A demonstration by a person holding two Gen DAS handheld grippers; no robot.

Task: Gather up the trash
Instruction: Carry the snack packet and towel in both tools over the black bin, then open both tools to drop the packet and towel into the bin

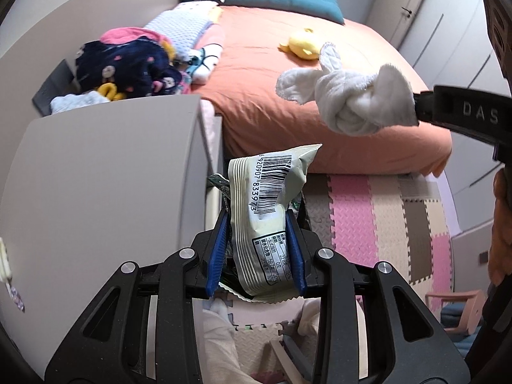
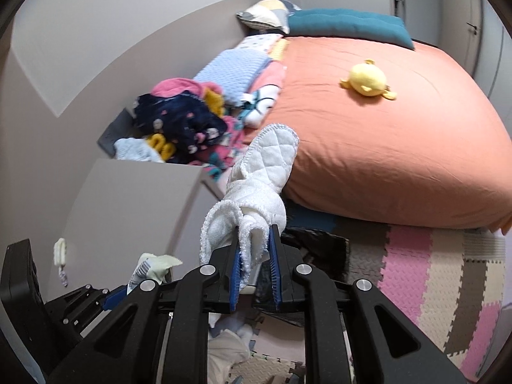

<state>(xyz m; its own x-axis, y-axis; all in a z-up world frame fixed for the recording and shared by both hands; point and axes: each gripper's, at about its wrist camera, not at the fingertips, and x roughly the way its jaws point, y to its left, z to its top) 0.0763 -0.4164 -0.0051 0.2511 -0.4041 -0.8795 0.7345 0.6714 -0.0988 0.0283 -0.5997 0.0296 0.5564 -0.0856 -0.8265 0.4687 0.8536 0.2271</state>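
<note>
My left gripper (image 1: 258,220) is shut on a pale snack wrapper (image 1: 268,208) with a barcode, held upright in the air beside the bed; a darker green wrapper sits behind it. My right gripper (image 2: 254,236) is shut on a knotted white cloth (image 2: 256,192), held up in front of the bed. The same cloth (image 1: 352,96) shows in the left wrist view at the right, with the right gripper's black finger behind it. The left gripper and its wrapper (image 2: 153,267) show at the lower left of the right wrist view.
An orange bed (image 2: 384,144) with a yellow plush toy (image 2: 368,80), a teal cushion (image 2: 345,25) and a pile of clothes (image 2: 179,124). A grey cabinet (image 1: 105,176) stands at the left. Pink and beige foam mats (image 2: 432,272) cover the floor.
</note>
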